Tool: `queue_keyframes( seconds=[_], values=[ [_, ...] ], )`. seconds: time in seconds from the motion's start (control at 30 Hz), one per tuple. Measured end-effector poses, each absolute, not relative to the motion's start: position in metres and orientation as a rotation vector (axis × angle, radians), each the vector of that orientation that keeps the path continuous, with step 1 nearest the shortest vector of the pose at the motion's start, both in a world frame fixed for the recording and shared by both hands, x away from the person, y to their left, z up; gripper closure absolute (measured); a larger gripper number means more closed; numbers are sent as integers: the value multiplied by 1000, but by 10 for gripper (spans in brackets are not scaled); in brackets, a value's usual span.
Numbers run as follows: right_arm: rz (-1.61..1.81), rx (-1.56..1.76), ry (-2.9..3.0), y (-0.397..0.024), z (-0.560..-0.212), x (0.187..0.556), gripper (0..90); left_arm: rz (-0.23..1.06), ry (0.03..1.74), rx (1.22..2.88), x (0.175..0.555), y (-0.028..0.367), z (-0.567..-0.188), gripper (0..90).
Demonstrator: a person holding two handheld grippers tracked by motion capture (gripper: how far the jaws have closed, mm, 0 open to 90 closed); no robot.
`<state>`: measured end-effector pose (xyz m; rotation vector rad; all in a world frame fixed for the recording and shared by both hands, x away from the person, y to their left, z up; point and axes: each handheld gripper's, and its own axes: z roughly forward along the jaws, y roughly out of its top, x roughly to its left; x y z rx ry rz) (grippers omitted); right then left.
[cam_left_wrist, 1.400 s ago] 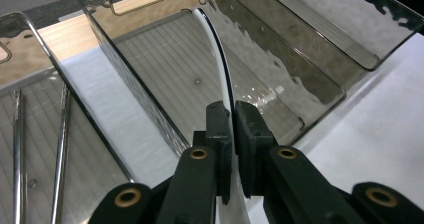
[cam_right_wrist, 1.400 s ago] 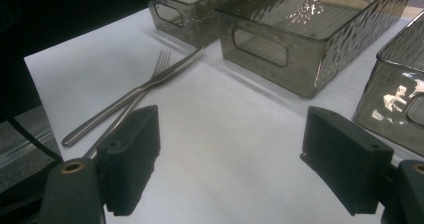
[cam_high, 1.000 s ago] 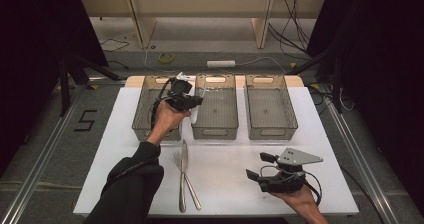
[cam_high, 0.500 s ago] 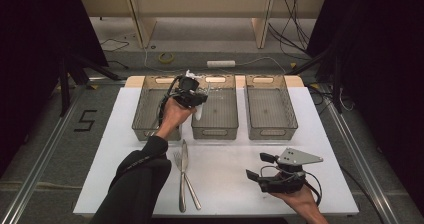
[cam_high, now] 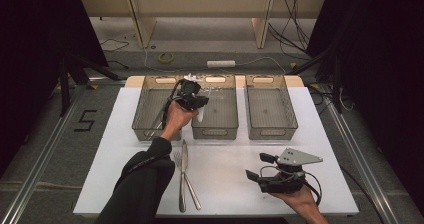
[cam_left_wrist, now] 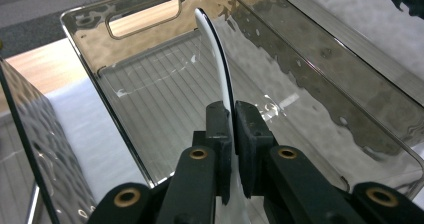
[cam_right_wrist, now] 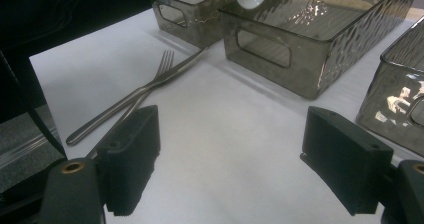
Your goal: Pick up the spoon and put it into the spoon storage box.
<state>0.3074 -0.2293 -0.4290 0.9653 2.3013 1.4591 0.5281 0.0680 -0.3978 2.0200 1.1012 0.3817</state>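
With the right gripper [cam_high: 256,168] idle and wide open near the table's front edge, the left gripper [cam_left_wrist: 231,115] pinches a white spoon [cam_left_wrist: 216,49] over the middle bin [cam_high: 218,132], where the thin edge-on grip could let it twist, landing outside.

Lab recording bay: black curtains [cam_high: 35,39], floor cables [cam_high: 300,29], aluminium rails [cam_high: 45,154].

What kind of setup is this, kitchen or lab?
Likely a lab recording station, not a kitchen: a white table with three smoky plastic bins, black curtains at both sides, and loose cables on the floor.
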Motion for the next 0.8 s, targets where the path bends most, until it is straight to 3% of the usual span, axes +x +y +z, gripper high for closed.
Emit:
queue_keyframes(
  seconds=[0.43,0.8],
  values=[
    [1463,966,2304,-229,-429,308,241,373,1163,1976,532,72,-408,832],
    [1464,965,2300,-229,-429,307,241,305,1173,1951,525,72,-394,543]
  ],
)
